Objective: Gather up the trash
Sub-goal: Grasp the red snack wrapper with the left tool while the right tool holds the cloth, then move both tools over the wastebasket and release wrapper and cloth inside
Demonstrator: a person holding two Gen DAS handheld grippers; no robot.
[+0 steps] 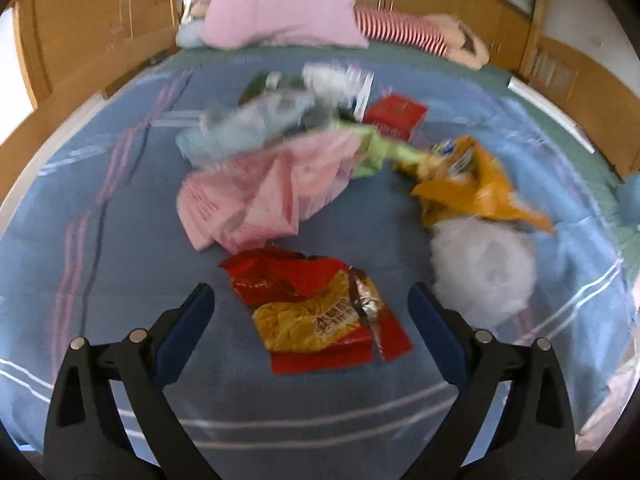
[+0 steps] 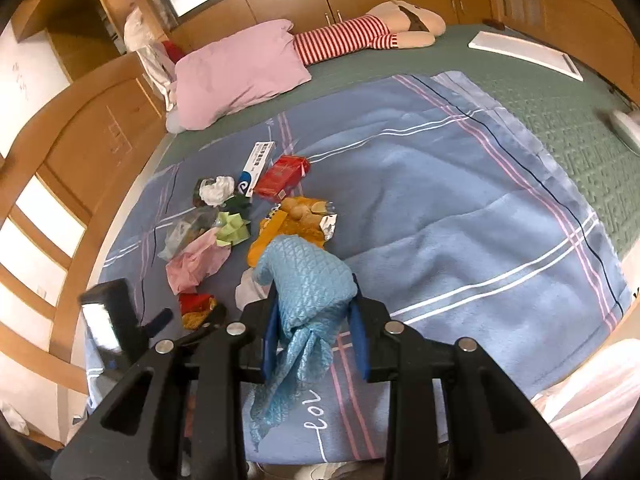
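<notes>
A red and yellow snack wrapper (image 1: 320, 312) lies flat on the blue blanket (image 1: 120, 240). My left gripper (image 1: 312, 304) hovers over it, open, with one blue pad on each side and neither touching. Beyond lie a pink wrapper (image 1: 256, 196), an orange bag (image 1: 468, 188), a white crumpled bag (image 1: 484, 268), green paper (image 1: 372, 152) and a red box (image 1: 396, 114). My right gripper (image 2: 316, 316) is shut on a blue quilted bag (image 2: 308, 276), which hangs bunched between its pads. The same pile (image 2: 224, 224) shows in the right wrist view, left of that bag.
A pink pillow (image 2: 236, 72) and a striped stuffed doll (image 2: 360, 36) lie at the head of the bed. Wooden bed frame (image 2: 92, 148) and cabinets surround it. A white flat panel (image 2: 524, 54) rests on the green cover at the far right.
</notes>
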